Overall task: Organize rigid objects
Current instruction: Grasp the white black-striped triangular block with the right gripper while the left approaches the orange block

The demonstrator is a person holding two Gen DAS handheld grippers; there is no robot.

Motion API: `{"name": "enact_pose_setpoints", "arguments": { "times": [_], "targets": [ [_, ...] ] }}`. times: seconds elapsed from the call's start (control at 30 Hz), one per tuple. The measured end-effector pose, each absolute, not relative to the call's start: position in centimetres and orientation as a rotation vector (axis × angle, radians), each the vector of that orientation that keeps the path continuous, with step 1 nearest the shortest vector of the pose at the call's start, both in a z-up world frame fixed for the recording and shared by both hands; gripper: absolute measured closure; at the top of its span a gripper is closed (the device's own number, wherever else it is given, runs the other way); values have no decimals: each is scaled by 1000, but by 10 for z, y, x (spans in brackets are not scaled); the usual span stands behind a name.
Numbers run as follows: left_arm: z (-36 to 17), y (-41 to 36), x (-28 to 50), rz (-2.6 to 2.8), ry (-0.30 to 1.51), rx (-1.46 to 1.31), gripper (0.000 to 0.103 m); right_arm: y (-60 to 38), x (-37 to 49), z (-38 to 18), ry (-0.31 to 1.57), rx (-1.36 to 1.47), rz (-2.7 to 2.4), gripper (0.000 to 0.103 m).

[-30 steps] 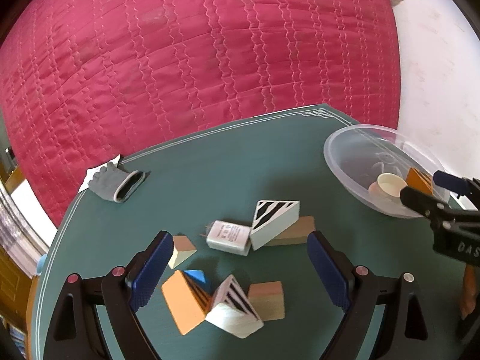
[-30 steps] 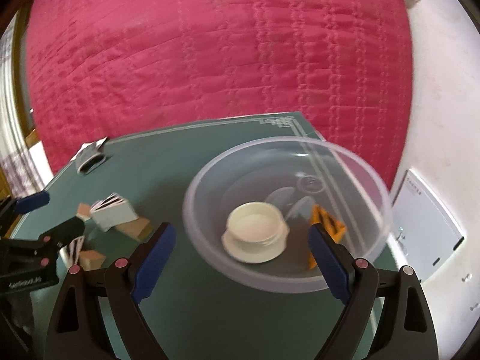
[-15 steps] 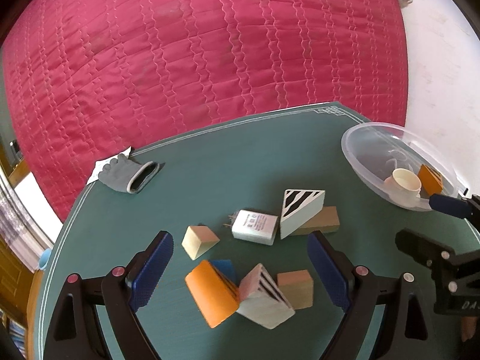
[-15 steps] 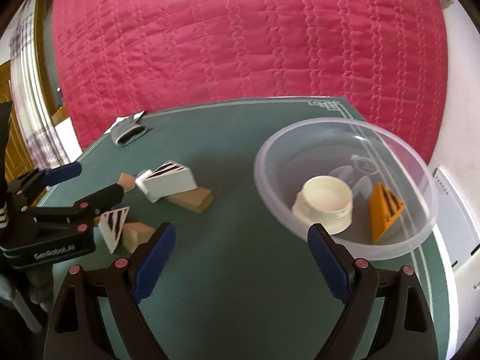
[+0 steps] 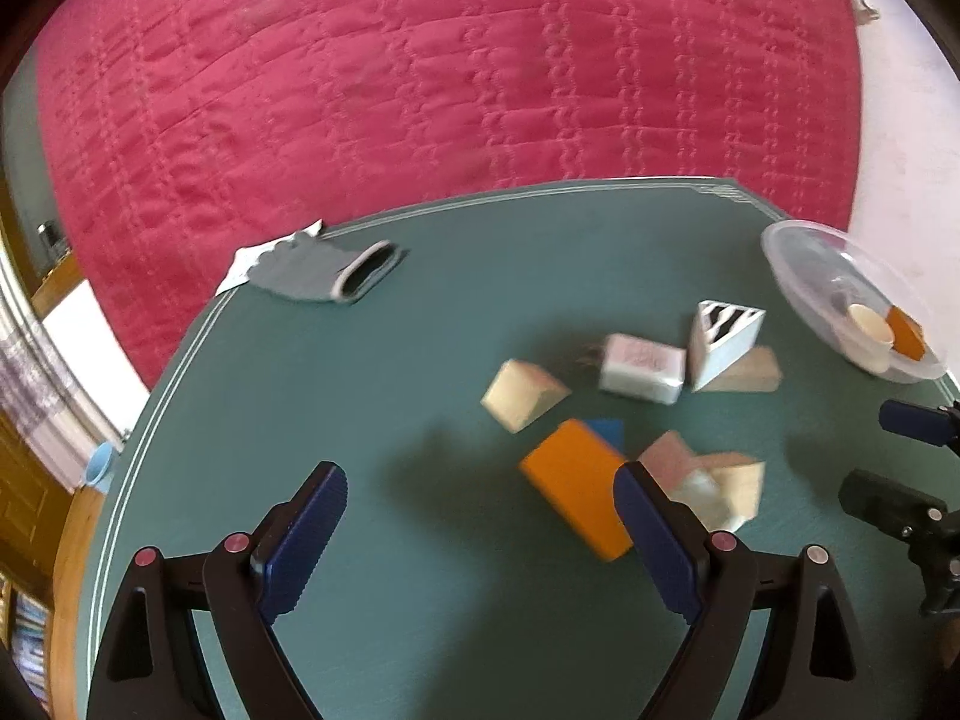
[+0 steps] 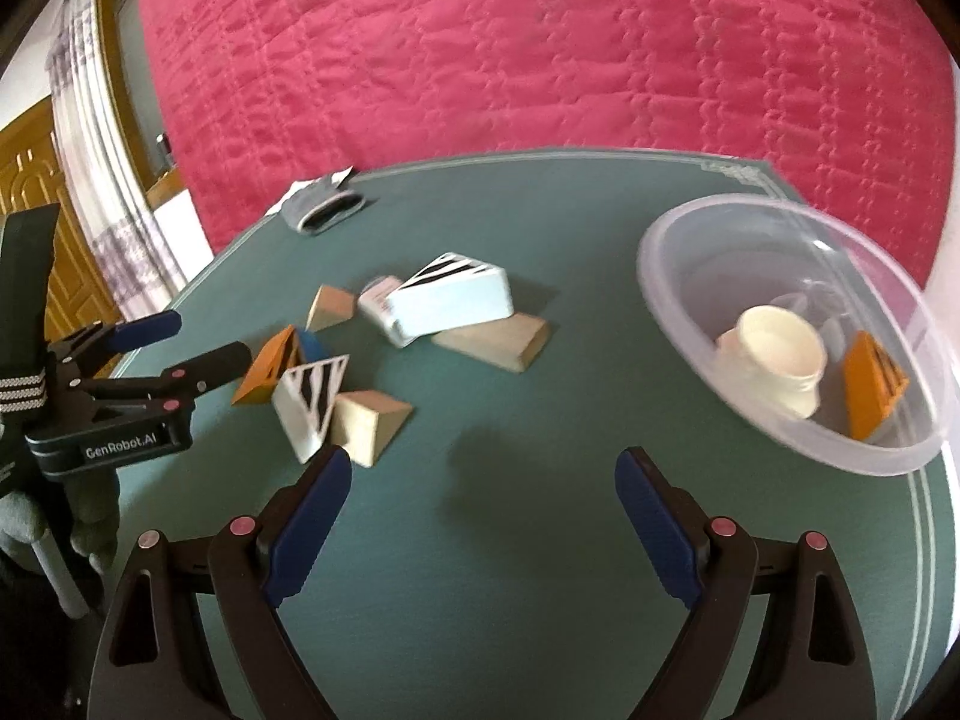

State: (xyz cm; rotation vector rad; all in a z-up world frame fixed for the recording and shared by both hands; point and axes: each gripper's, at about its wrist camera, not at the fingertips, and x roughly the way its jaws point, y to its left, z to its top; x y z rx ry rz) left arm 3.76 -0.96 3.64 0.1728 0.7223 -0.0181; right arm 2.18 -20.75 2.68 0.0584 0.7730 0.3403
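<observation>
Several wooden blocks lie in a loose pile on the green table (image 5: 456, 312): an orange block (image 5: 576, 495), a white zebra-striped wedge (image 5: 723, 333), a plain wedge (image 5: 521, 393) and a white charger (image 5: 641, 367). A clear plastic bowl (image 6: 714, 252) at the right holds a cream cup (image 6: 777, 357) and an orange striped block (image 6: 873, 384). My left gripper (image 5: 480, 534) is open and empty, just left of the orange block. My right gripper (image 6: 483, 516) is open and empty over bare table between pile and bowl. It also shows in the left wrist view (image 5: 900, 462).
A grey glove (image 5: 327, 270) lies on a paper scrap at the table's far left corner. A red quilted bed (image 5: 450, 78) rises behind the table. A wooden door (image 6: 36, 192) and curtain stand at the left. The table edge (image 6: 930, 540) runs close beside the bowl.
Both grippers have swung left: the blocks and bowl slid right in each view. The right gripper has left the bowl and now faces the pile. Both stay open.
</observation>
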Motion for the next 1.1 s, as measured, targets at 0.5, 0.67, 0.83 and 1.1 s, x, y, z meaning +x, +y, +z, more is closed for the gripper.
{"name": "enact_pose_setpoints", "arguments": {
  "times": [0.5, 0.67, 0.83, 1.1],
  "targets": [
    [34, 18, 32, 6, 745, 100, 10, -135, 31, 24, 787, -54, 453, 12],
    [33, 24, 33, 9, 753, 76, 10, -119, 42, 22, 777, -90, 456, 13],
    [31, 31, 35, 16, 762, 54, 10, -110, 54, 17, 805, -107, 455, 21],
    [28, 36, 39, 22, 777, 33, 10, -105, 62, 13, 829, -137, 457, 49]
  ]
}}
